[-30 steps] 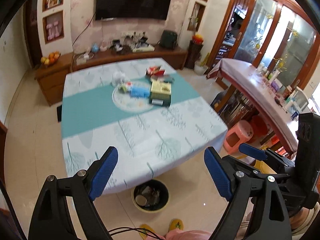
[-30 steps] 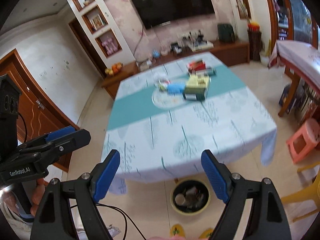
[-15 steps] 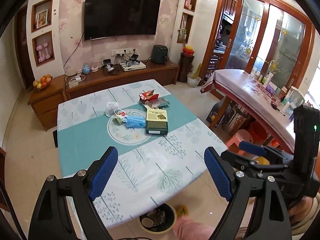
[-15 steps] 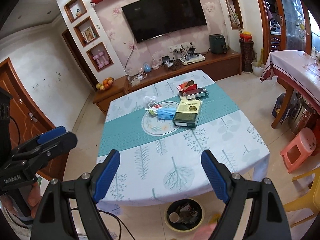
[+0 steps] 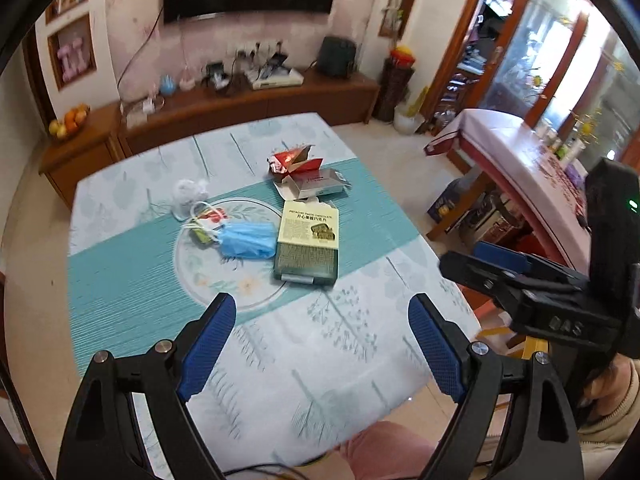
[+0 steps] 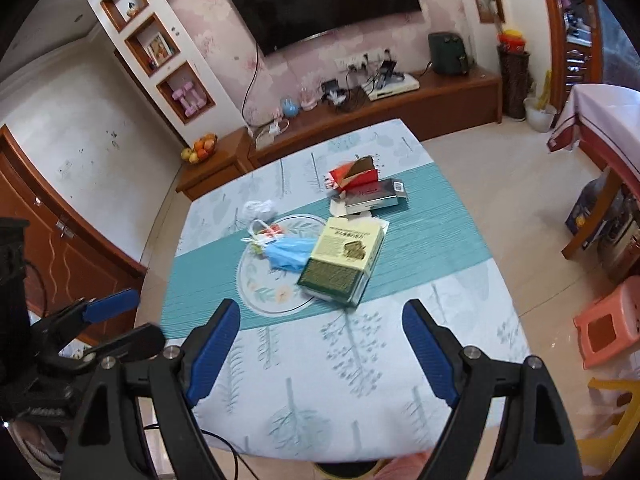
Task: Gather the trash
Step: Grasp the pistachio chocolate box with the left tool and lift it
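Observation:
Trash lies mid-table on a leaf-print cloth (image 5: 320,344): a green and cream box (image 5: 307,240) (image 6: 340,256), a blue face mask (image 5: 248,240) (image 6: 290,254), a red and silver carton (image 5: 306,178) (image 6: 366,188), a crumpled white plastic bag (image 5: 188,194) (image 6: 258,210) and a small red-white wrapper (image 5: 208,218). My left gripper (image 5: 322,336) is open and empty above the table's near part. My right gripper (image 6: 320,340) is open and empty, also short of the trash. Each gripper shows in the other's view.
A dark bin's rim (image 6: 346,470) peeks under the table's near edge. A TV cabinet (image 5: 248,100) stands behind the table. A second covered table (image 5: 528,160) is to the right, with a pink stool (image 6: 608,320) and a yellow chair (image 6: 616,396) near it.
Both grippers have come closer and lower over the table; the trash now looks larger and nearer. The bin has slipped almost out of sight. Both jaws stay open.

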A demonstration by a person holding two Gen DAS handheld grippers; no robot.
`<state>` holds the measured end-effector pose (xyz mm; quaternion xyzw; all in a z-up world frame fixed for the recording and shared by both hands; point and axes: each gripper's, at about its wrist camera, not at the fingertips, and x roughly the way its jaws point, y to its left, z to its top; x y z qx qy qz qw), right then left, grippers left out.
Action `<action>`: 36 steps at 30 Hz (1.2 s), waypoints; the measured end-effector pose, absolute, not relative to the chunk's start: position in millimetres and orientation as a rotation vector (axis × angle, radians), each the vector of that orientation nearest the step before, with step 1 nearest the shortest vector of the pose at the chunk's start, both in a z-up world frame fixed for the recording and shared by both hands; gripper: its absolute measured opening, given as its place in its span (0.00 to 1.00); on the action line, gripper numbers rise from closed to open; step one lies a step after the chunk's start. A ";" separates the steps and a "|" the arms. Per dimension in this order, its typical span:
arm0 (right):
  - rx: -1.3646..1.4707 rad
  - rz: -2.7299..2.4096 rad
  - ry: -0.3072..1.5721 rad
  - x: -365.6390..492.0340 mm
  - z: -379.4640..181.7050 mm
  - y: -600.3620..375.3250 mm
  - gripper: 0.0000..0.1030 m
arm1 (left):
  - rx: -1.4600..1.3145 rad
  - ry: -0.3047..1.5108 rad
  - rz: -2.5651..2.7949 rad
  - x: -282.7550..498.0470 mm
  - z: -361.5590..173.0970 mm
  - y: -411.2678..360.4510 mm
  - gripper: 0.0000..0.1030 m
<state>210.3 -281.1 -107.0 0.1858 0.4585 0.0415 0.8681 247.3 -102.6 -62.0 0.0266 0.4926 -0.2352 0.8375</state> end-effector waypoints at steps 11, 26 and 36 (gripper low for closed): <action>0.497 0.085 1.060 289.5 -173.0 -356.3 0.81 | -0.013 1.320 -0.441 359.8 -184.8 -170.9 0.82; 0.534 0.103 1.156 346.1 -234.9 -364.9 0.81 | 0.205 1.429 -0.468 399.6 -262.9 -226.2 0.82; 0.526 0.141 1.175 366.4 -244.8 -357.8 0.81 | 0.336 1.412 -0.375 403.1 -268.0 -247.4 0.82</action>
